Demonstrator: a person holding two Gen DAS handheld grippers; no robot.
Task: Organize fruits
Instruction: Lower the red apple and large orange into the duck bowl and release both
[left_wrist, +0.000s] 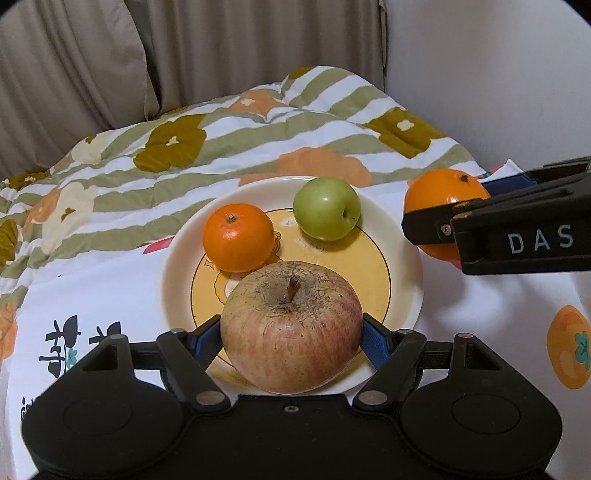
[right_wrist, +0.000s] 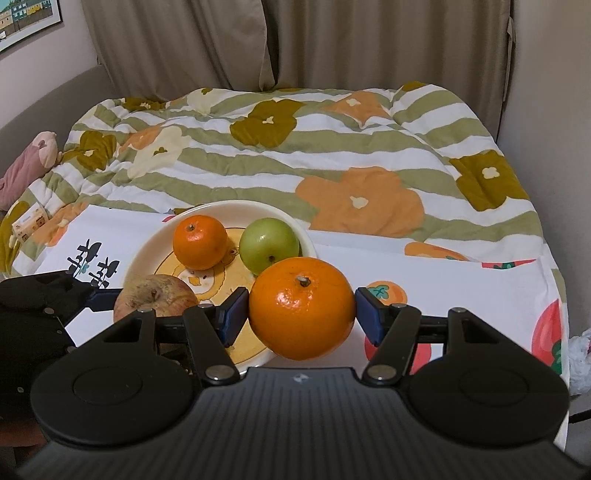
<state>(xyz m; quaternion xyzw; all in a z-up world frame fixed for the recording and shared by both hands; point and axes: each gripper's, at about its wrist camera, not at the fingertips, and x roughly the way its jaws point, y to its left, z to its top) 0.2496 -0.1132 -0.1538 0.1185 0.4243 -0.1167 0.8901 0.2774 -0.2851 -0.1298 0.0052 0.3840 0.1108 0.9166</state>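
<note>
Left wrist view. A white cloth (left_wrist: 480, 306) printed with persimmons and dark characters, spread over a striped floral quilt (left_wrist: 207, 147); beige curtains (left_wrist: 240, 44) behind, a pale wall at right. On the cloth, a cream plate (left_wrist: 402, 266) with a yellow centre. On the plate, a small orange (left_wrist: 238, 238) and a green apple (left_wrist: 327, 208), close but apart. Left gripper (left_wrist: 291, 339) pinching a large red apple (left_wrist: 291, 326), blue pads (left_wrist: 376, 343) pressed to both sides, over the plate's near edge; whether the apple rests on the plate or hangs just above it, impossible to tell. At right, the right gripper (left_wrist: 447, 225) seen side-on, clamped on a big orange (left_wrist: 439, 195) beside the plate's rim. Far finger hidden behind the fruit; lower part of that orange covered by the black finger.

Right wrist view. Same quilt (right_wrist: 332, 155) and cloth (right_wrist: 443, 273), curtains across the back, a framed picture's corner (right_wrist: 26, 22) cut off top left, a pink soft toy (right_wrist: 29, 162) at the left edge. Right gripper (right_wrist: 301, 314) squeezing the big orange (right_wrist: 301, 308) between both pads, just at the plate's (right_wrist: 147, 247) right rim. Red apple (right_wrist: 155, 295) half hidden behind the linkage, left gripper's (right_wrist: 99, 297) one blue fingertip touching it, the rest blocked.
</note>
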